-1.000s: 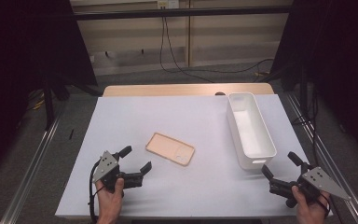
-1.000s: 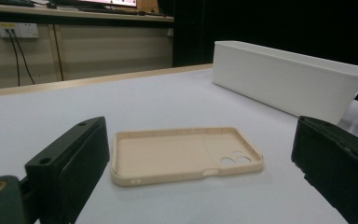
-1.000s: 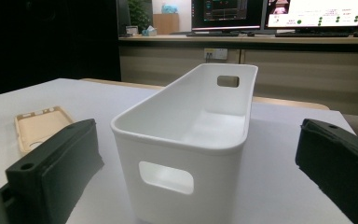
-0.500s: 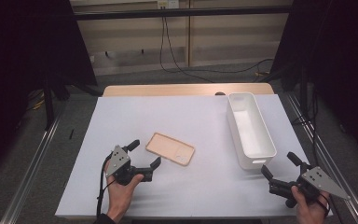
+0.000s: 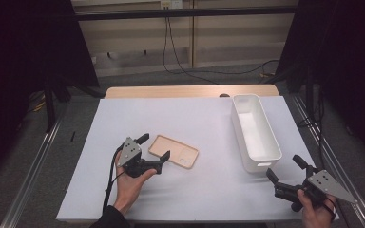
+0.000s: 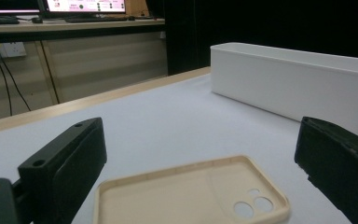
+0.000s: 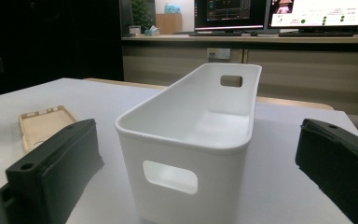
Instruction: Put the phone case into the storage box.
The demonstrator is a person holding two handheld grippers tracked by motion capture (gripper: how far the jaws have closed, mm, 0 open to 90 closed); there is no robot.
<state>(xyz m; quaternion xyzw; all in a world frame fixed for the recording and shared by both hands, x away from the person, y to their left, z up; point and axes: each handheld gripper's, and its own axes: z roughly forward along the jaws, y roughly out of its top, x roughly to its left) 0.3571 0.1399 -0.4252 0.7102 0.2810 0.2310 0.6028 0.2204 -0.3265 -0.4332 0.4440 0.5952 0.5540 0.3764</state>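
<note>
A tan phone case [image 5: 176, 152] lies inside up on the white table cover, left of centre. My left gripper [image 5: 154, 147] is open, and its two jaws stand on either side of the case's near left end. In the left gripper view the case [image 6: 191, 196] lies low between the black jaws, camera holes to the right, with no jaw touching it. A long white bin [image 5: 261, 164] stands at the right. Just in front of the bin's near end is my right gripper [image 5: 284, 167], open and holding nothing. Its own view looks straight at the bin [image 7: 214, 186].
The white cover [image 5: 209, 118] ends at a wooden table edge [image 5: 190, 91] at the back. Metal rails run along both sides of the table. Cables hang on the far wall. The bin [image 6: 289, 88] has nothing in it.
My left gripper has moved forward and to the right until its open jaws stand around the end of the phone case. The right gripper, the case and the bin have stayed put.
</note>
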